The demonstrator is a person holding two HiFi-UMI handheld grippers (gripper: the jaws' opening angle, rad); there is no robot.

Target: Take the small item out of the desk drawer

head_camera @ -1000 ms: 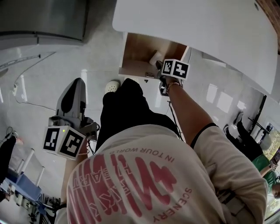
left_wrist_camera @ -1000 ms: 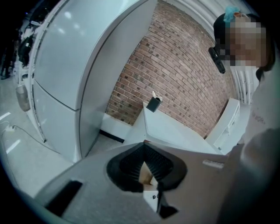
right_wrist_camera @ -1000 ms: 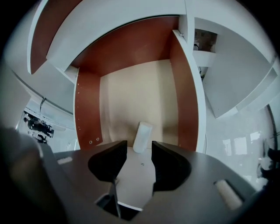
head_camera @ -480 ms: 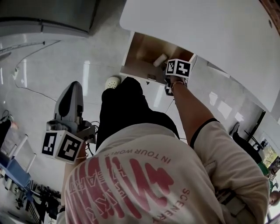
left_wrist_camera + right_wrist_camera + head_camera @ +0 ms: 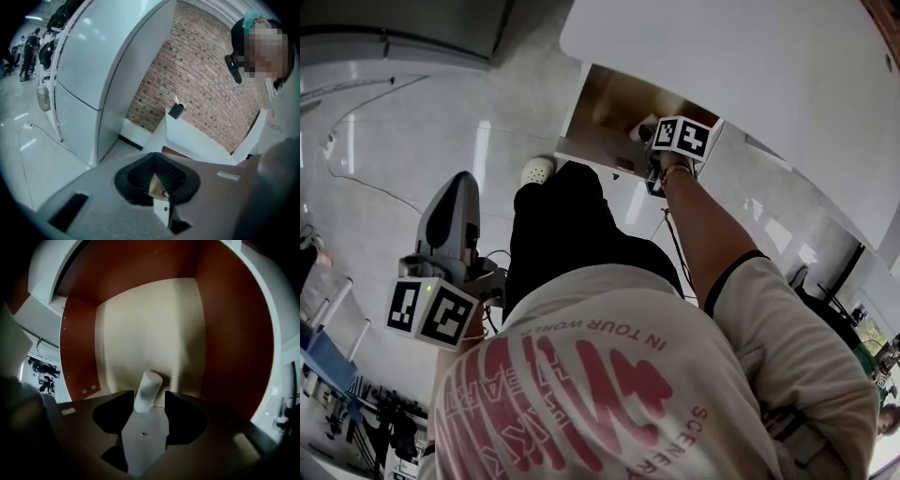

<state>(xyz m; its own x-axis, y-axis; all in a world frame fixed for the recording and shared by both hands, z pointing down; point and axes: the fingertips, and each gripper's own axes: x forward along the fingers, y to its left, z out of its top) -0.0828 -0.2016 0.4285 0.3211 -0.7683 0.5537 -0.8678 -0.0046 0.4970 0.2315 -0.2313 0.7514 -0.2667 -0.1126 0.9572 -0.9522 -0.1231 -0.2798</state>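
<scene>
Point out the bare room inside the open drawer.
Bare beige floor from the white cylinder to the back wall, and on both sides to the red-brown side walls. Crowded only at the front, where the right hand-held gripper, jaws just opening wider, straddles the cylinder.

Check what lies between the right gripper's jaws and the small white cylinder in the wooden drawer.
Nothing. In the right gripper view, the small white cylinder sits between the right gripper's jaws, which have just been opening.
</scene>
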